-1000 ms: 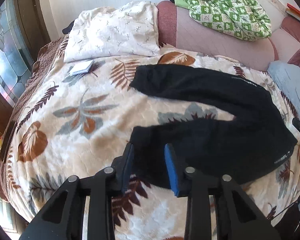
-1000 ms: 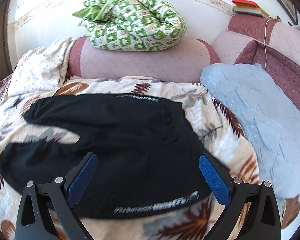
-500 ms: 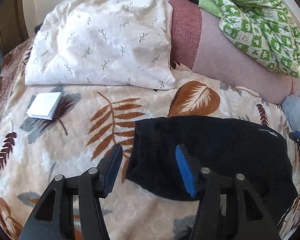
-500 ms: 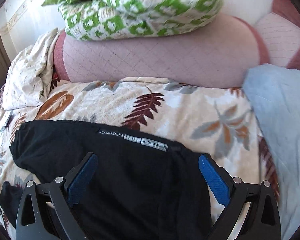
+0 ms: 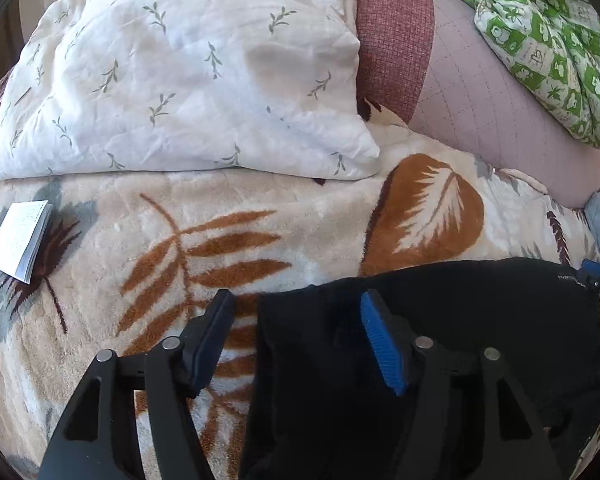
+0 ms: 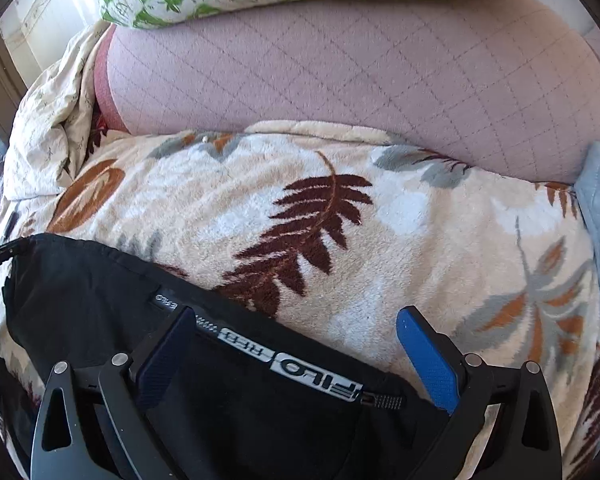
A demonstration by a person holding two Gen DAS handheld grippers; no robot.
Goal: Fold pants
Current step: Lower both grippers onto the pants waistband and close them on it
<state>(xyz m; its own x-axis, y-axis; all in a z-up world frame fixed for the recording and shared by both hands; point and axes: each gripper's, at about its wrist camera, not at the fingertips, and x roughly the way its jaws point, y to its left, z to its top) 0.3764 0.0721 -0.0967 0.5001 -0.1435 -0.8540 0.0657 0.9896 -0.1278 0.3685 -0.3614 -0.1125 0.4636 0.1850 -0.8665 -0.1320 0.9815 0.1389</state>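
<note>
Your left hand-held gripper (image 5: pixel 296 334) straddles the leg end of the pants (image 5: pixel 460 340), fingers apart. Your right hand-held gripper (image 6: pixel 296 344), also apart, sits over the waistband (image 6: pixel 284 364); the pants run lengthwise between them.

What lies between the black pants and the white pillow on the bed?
In the left wrist view, only bare leaf-print blanket separates the black pants from the white pillow; a small booklet lies off to the left.

The black pants (image 5: pixel 480 340) lie flat on the leaf-patterned blanket (image 5: pixel 260 208), doubled over into a long band. Their leg end sits below the white pillow (image 5: pixel 180 80); a grey printed stripe (image 6: pixel 292 364) runs along the edge facing the pink bolster (image 6: pixel 340 72).
</note>
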